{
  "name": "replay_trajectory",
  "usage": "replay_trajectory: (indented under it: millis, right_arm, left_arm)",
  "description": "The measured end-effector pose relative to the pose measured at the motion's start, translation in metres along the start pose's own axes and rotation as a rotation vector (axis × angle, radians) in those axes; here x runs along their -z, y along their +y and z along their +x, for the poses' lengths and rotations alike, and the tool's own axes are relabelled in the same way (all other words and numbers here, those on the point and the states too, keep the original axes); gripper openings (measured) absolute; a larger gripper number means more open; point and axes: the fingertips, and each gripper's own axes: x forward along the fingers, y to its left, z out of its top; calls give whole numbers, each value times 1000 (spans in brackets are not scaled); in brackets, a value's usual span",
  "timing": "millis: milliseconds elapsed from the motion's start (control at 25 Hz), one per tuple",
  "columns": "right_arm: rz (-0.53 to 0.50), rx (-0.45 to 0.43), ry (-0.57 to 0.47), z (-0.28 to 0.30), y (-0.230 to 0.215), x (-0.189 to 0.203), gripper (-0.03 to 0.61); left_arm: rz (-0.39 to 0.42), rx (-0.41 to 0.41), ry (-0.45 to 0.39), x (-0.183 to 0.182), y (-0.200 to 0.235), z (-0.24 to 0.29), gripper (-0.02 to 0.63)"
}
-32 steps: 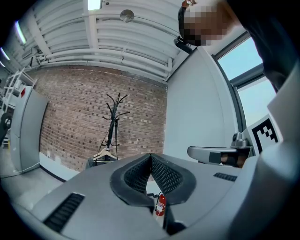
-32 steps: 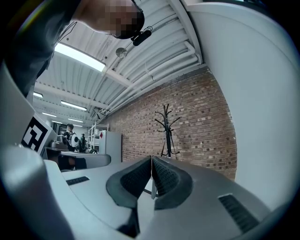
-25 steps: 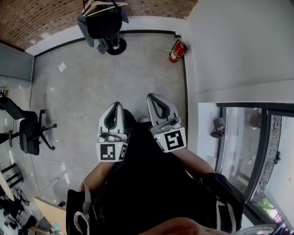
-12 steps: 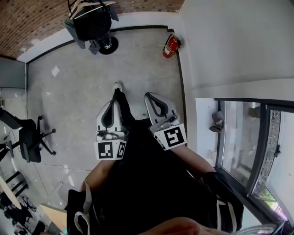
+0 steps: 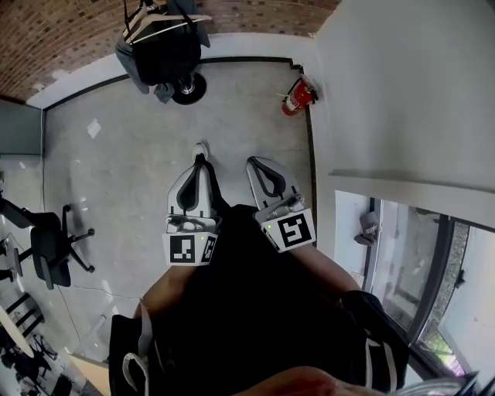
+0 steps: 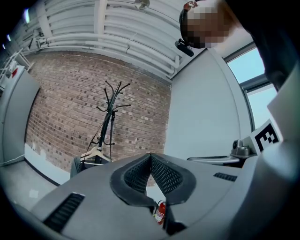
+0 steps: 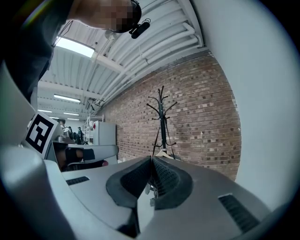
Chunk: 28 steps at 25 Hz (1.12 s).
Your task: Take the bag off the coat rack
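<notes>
The black coat rack [image 5: 188,87] stands far ahead by the brick wall, seen in the head view at the top left. A dark bag [image 5: 161,51] hangs on it under a wooden hanger [image 5: 165,20]. My left gripper [image 5: 199,165] and right gripper [image 5: 258,164] are held side by side in front of my body, well short of the rack, both shut with nothing between the pads. In the left gripper view the coat rack [image 6: 110,112] rises beyond the shut left gripper [image 6: 150,157], with the bag [image 6: 86,164] low on it. Past the shut right gripper [image 7: 151,160] in its own view stands the same coat rack [image 7: 161,122].
A red fire extinguisher [image 5: 297,94] stands in the corner by the white wall. An office chair [image 5: 49,244] is at the left. A window [image 5: 410,271] runs along the right. Grey concrete floor [image 5: 131,170] lies between me and the rack.
The grippers stay shut and side by side. The view has shifted slightly, and a white shoe tip now shows ahead of the left gripper.
</notes>
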Motion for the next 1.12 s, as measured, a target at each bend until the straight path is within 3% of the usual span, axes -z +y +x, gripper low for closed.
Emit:
replay_trajectory:
  millis: [320,520,720,960,1120]
  right_arm:
    - [54,55,-21,131,-53,-30,21]
    - [9,80,-51,190,-63,-56,21]
    - [4,34,-40,247,-57,-68,21]
    - [-24,-8,-64,313,-48,-79,21]
    - [-13,42,-40,343,-61,-76,21]
  left_arm:
    - [15,-56,-26,-34,97,94,18]
    - [30,-80,-44,-54,145,127,19]
    - [-64,-40,-5,-58,178,171,18]
    - [-20,-9,34,-60,220,198,19]
    - [-6,-10,24,-71,248,215,18]
